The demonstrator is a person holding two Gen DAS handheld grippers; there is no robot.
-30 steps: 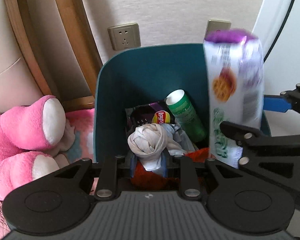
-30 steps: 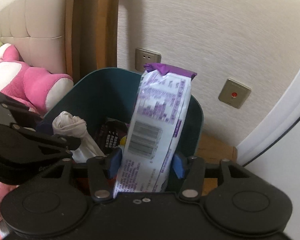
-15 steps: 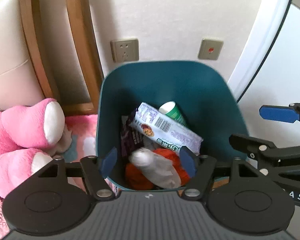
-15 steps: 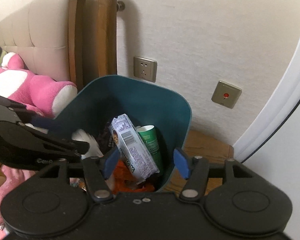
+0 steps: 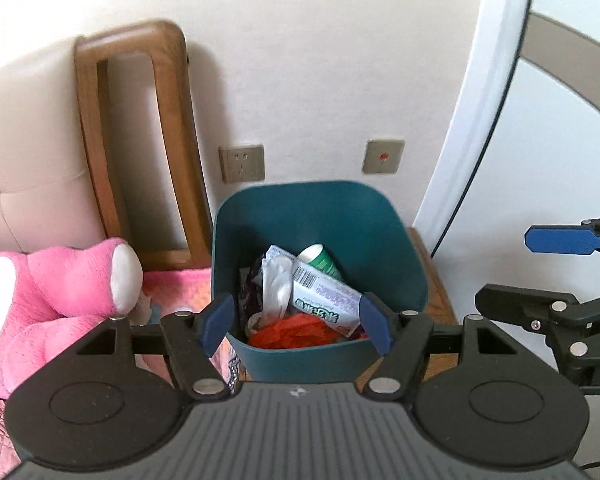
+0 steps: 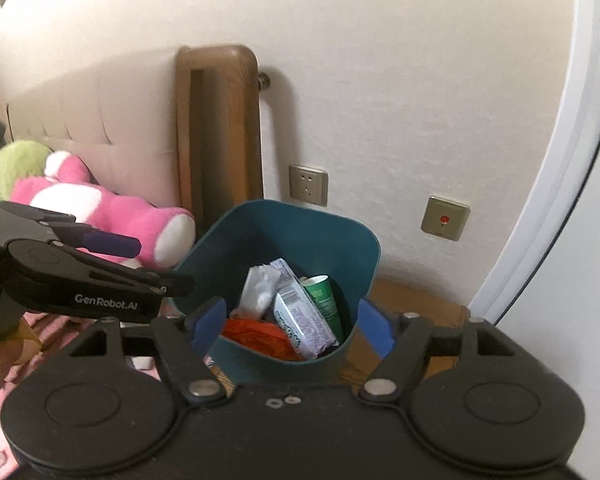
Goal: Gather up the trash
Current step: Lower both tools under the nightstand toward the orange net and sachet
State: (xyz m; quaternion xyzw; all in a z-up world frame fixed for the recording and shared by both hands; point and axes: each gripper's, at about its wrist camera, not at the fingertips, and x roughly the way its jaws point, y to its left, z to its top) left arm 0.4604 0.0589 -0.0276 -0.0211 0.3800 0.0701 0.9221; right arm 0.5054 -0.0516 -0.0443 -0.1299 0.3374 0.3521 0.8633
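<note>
Both grippers have let go and pulled back above the teal bin point(image 5: 320, 216), their loads now inside.

Left of frame, a plush pink toy point(image 5: 60, 292) lies by it. The left gripper point(image 5: 296, 322) stands open and empty; at right, the right gripper point(image 6: 292, 322) is opening, empty. A crumpled white wad point(image 5: 278, 288), glossy biscuit packet point(image 5: 324, 296) and green tube point(image 5: 320, 262) rest on orange wrapping.

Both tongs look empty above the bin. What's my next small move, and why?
Probably draw both away to look for more trash. The left tongs stand open, the right tongs are opening, nothing between either pair, and the biscuit packet and white wad already lie in the teal bin.
</note>
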